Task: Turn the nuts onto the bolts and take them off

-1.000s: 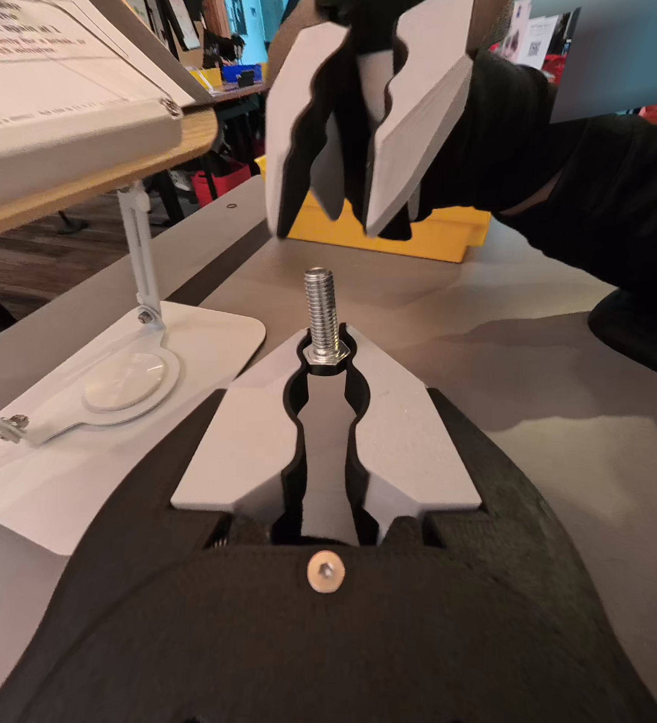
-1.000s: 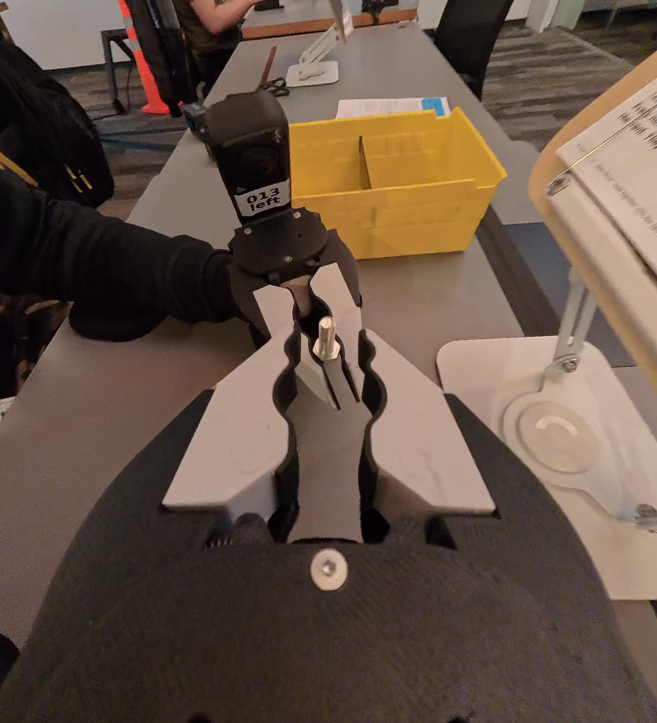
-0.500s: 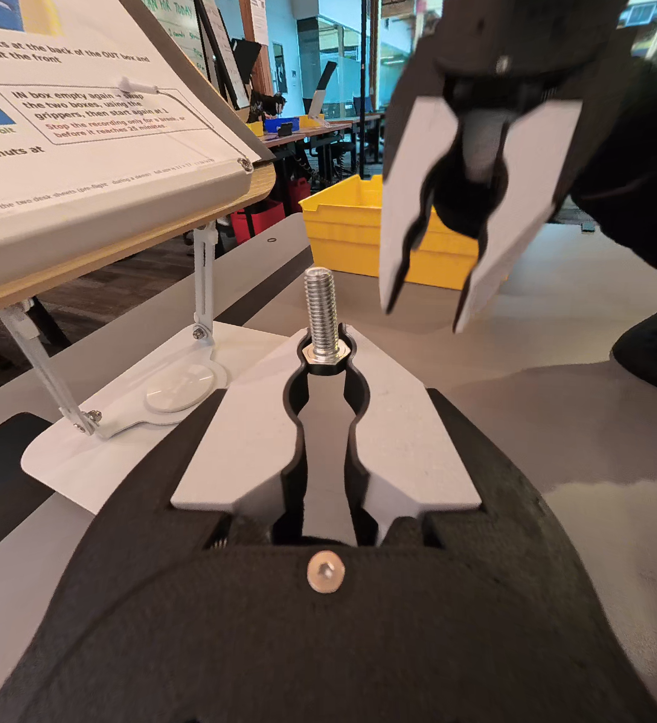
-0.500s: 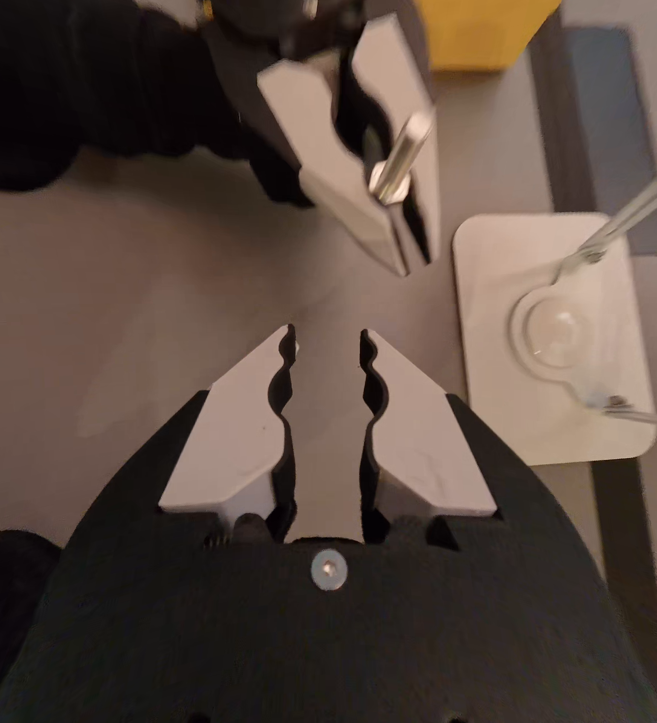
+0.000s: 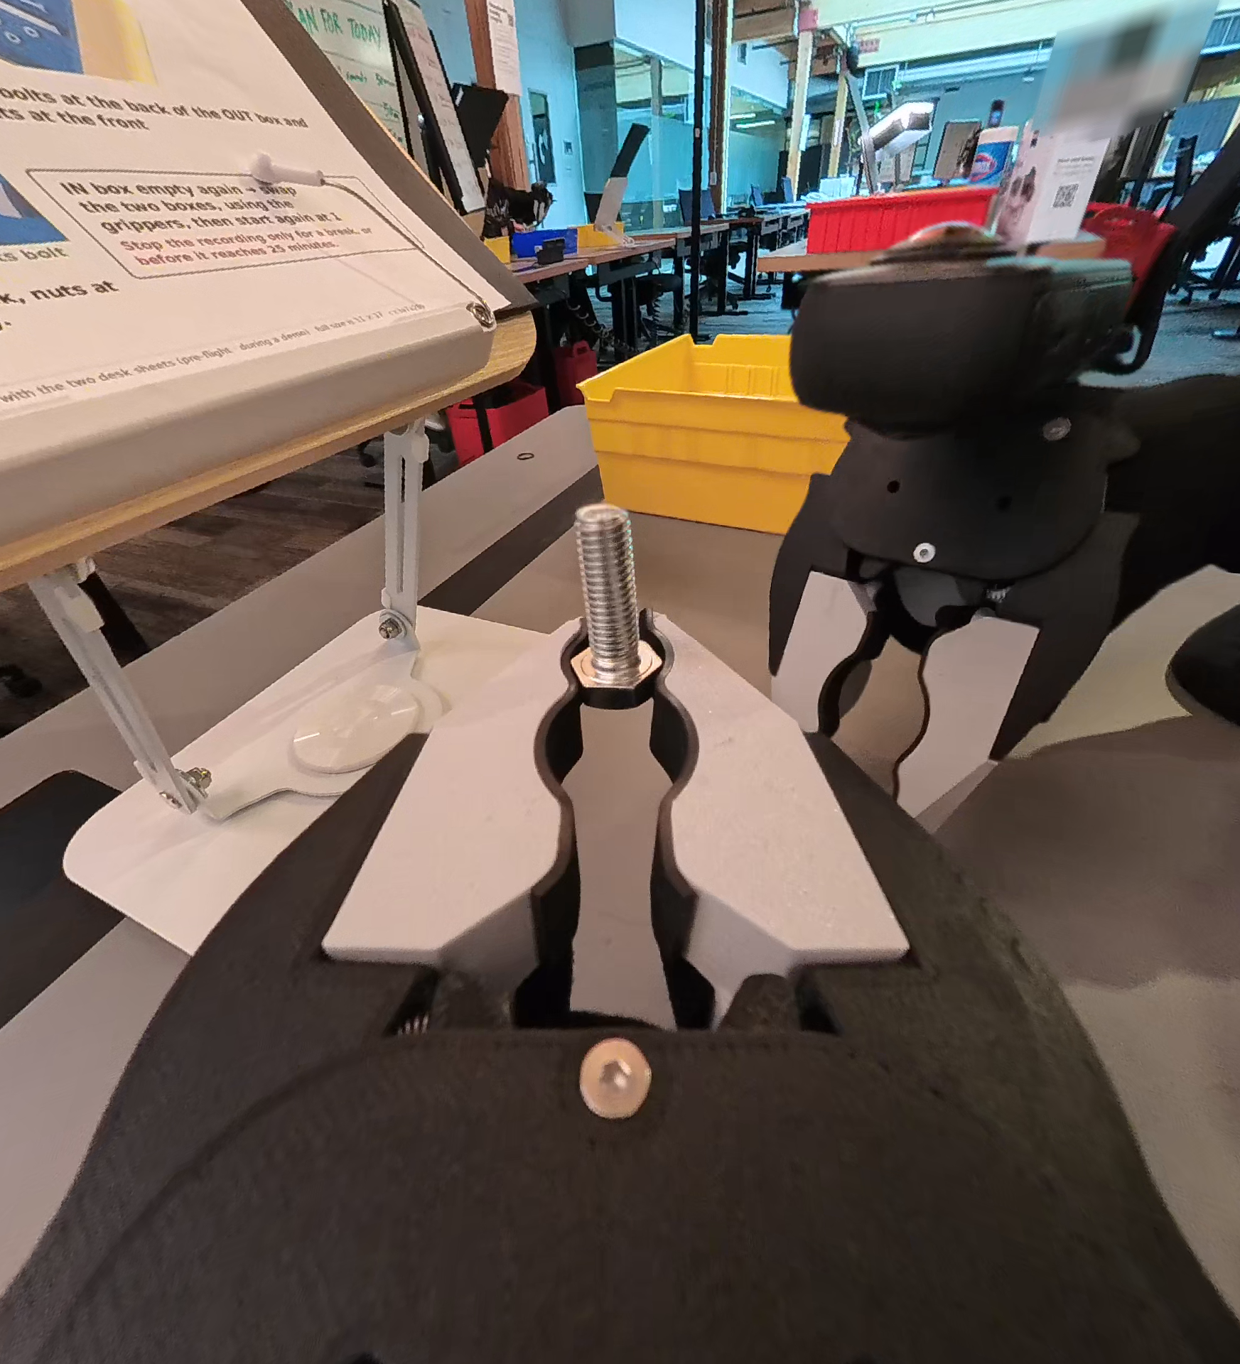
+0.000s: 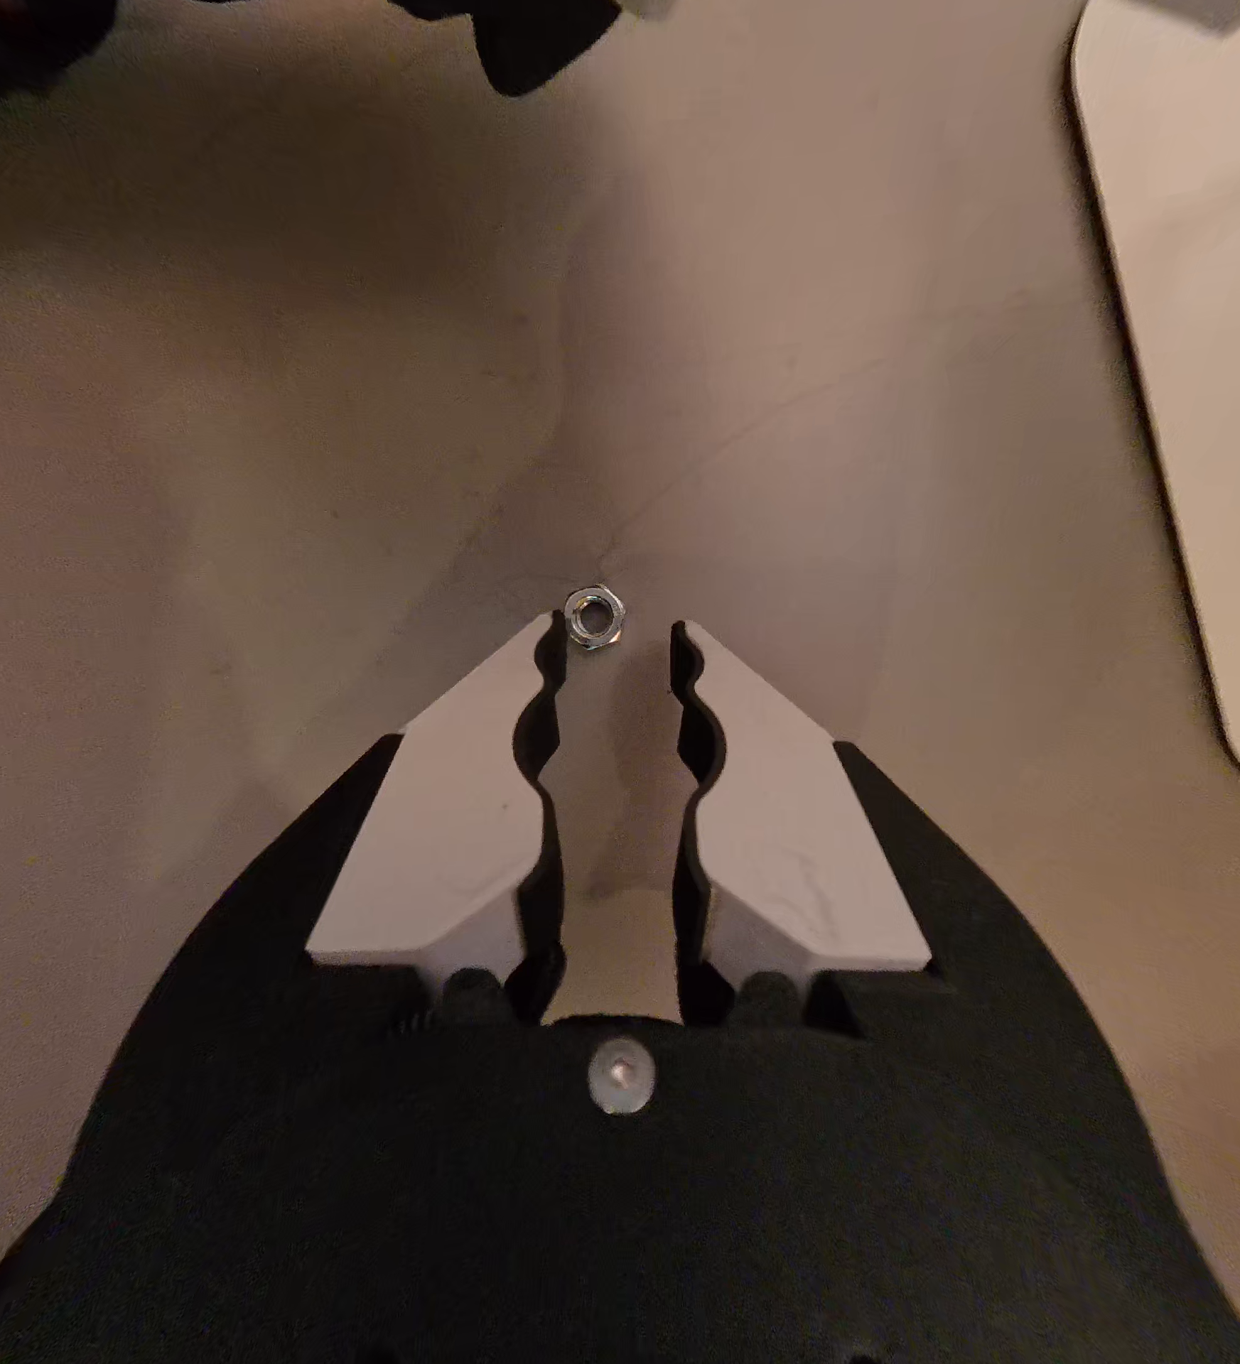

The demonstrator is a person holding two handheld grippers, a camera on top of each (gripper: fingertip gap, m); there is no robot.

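The bolt [image 5: 604, 590] is taken as the landmark. To its left, a white document stand [image 5: 321, 745] is seen on the grey desk [image 5: 1156, 886], carrying a printed instruction sheet [image 5: 159, 221]; printed text and a blue diagram are borne by the sheet, and its wording is not reproduced here. The bolt itself is held upright, threaded end up, with its hex head clamped between the tips of the closed jaws of the left gripper [image 5: 613, 683]. Behind the bolt and to its right, a yellow bin [image 5: 690, 435] is placed on the desk. Further right, the right gripper [image 5: 897, 694] is pointed down at the desk with its jaws parted and nothing held between them. In the right wrist view, a loose nut [image 6: 594, 618] is seen lying flat on the desk, just at the tips of the right gripper [image 6: 615, 627], close to its left finger; contact cannot be determined. A red bin [image 5: 897, 218] stands on a desk far behind.
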